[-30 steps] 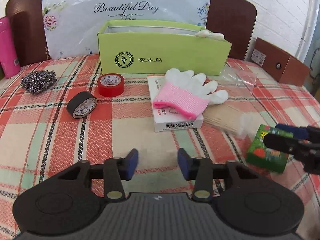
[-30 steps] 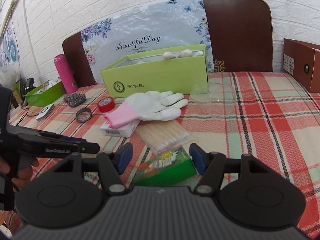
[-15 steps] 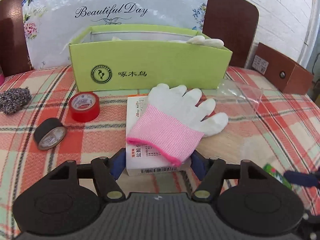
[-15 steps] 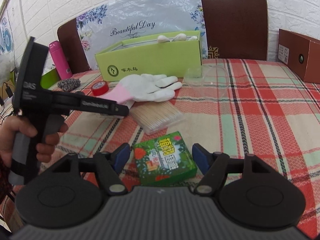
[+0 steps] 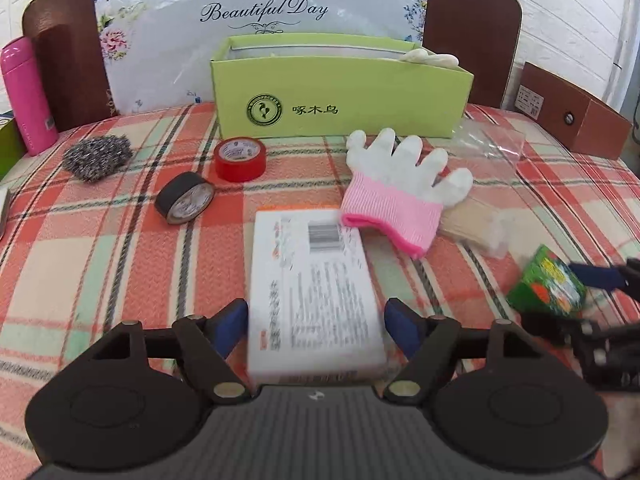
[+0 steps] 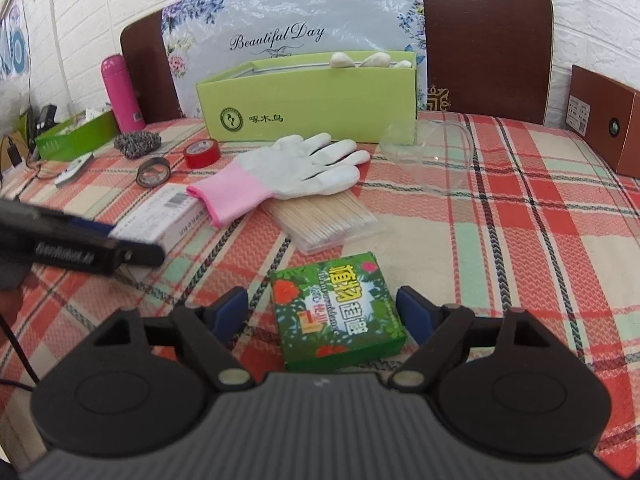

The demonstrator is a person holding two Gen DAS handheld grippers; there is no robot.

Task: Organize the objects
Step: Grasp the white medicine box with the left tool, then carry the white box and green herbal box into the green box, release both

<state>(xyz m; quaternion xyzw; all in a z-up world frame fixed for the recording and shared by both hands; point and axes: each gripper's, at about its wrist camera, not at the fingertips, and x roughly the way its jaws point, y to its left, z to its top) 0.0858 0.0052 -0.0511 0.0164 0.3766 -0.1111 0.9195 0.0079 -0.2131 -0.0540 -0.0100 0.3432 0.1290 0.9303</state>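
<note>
We'd just been widening both claws: left claw point(image 5: 316, 320) stood wide round the white box point(image 5: 312, 292), right claw point(image 6: 322, 314) round the green box point(image 6: 336, 312); neither gripped yet, so pickups looked next.

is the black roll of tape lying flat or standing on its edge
On its edge. The black tape roll leans tilted on the tablecloth, its open core facing the camera, unlike the red tape roll lying flat beside it.

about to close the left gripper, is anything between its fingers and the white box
Nothing visible. The white box lies between the open left gripper fingers, whose jaws have just been opening. The pink-cuffed glove lies past its far corner, beyond the fingertips.
</note>
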